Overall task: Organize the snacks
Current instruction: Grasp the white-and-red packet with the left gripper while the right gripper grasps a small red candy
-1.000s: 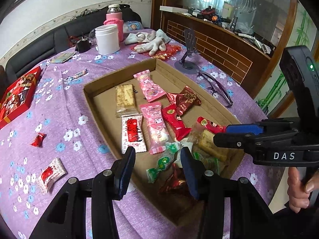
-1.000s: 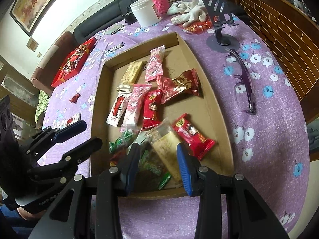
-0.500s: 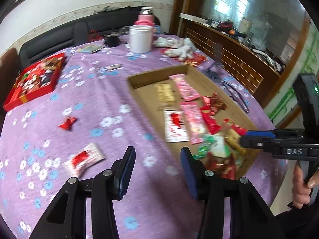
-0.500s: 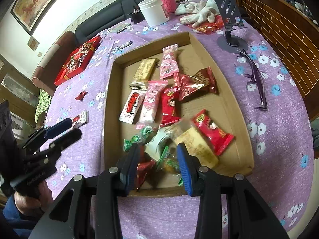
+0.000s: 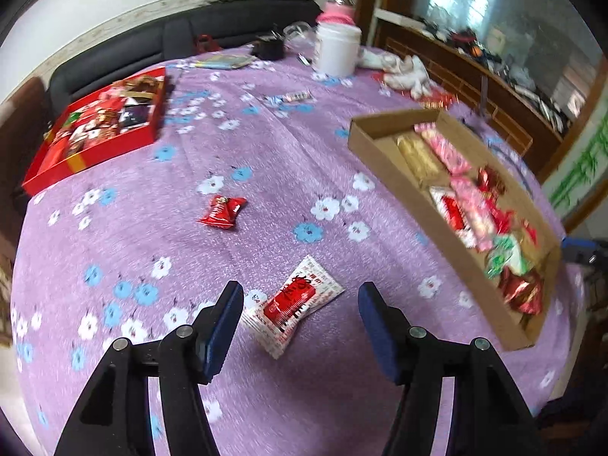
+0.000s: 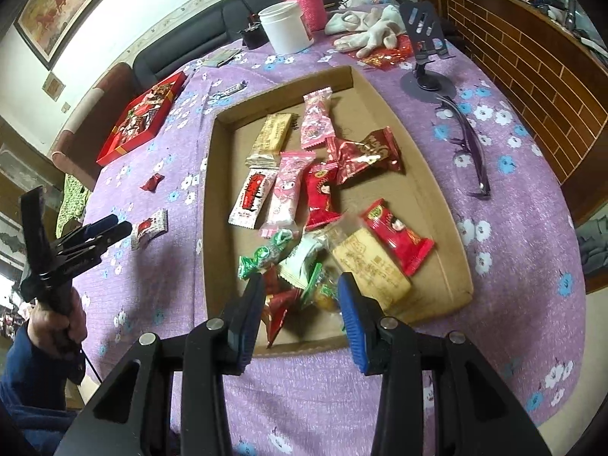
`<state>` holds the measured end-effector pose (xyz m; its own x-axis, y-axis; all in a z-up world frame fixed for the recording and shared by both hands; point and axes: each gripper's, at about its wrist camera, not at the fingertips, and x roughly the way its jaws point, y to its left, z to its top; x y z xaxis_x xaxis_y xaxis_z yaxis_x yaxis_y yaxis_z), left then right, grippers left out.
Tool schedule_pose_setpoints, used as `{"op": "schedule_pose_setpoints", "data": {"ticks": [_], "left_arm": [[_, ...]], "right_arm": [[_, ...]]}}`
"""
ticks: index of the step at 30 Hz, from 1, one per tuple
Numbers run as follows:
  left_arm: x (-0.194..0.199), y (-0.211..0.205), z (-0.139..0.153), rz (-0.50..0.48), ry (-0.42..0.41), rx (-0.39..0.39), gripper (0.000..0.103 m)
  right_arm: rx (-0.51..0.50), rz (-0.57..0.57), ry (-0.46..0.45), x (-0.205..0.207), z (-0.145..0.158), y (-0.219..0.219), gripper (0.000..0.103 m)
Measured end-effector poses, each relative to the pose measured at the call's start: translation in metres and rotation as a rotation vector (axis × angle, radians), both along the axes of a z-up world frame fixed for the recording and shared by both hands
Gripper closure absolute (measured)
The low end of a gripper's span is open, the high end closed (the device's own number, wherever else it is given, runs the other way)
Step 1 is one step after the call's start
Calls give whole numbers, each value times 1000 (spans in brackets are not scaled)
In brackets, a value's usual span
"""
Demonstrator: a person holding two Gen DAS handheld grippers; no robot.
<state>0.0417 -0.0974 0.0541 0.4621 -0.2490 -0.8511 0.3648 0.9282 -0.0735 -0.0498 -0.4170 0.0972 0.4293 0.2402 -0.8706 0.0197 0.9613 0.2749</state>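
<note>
The left tongs [image 5: 300,317] have swung away from over the cardboard tray [image 5: 429,205] and out across the purple table [image 5: 266,159], toward the tray's 9 o'clock side in the right wrist view. They now hang over the white-and-red snack packet [image 5: 294,304], which lies between the jaws untouched. The jaws are opening, standing wider than a second ago. The right tongs [image 6: 300,304] have drawn back slightly, so more of the tray shows.

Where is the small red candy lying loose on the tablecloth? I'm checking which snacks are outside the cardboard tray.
In the left wrist view the small red candy lies on the purple tablecloth, between the red gift box and the cardboard tray.
</note>
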Motion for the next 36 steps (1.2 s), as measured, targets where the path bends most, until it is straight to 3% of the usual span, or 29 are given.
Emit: {"op": "schedule_pose_setpoints", "data": {"ticks": [8, 12, 24, 31, 36], "left_arm": [[6, -9, -24, -99, 30, 38, 39], [5, -12, -32, -69, 22, 69, 76], [-51, 31, -32, 171, 22, 44, 77], [-82, 74, -33, 277, 25, 56, 77], [-92, 88, -33, 283, 19, 63, 77]], "right_arm": [[-23, -45, 13, -10, 0, -7, 64], [-32, -36, 20, -9, -1, -3, 64], [17, 134, 40, 26, 3, 54, 64], [85, 309, 67, 80, 11, 144, 64], [158, 293, 141, 133, -3, 209, 64]]}}
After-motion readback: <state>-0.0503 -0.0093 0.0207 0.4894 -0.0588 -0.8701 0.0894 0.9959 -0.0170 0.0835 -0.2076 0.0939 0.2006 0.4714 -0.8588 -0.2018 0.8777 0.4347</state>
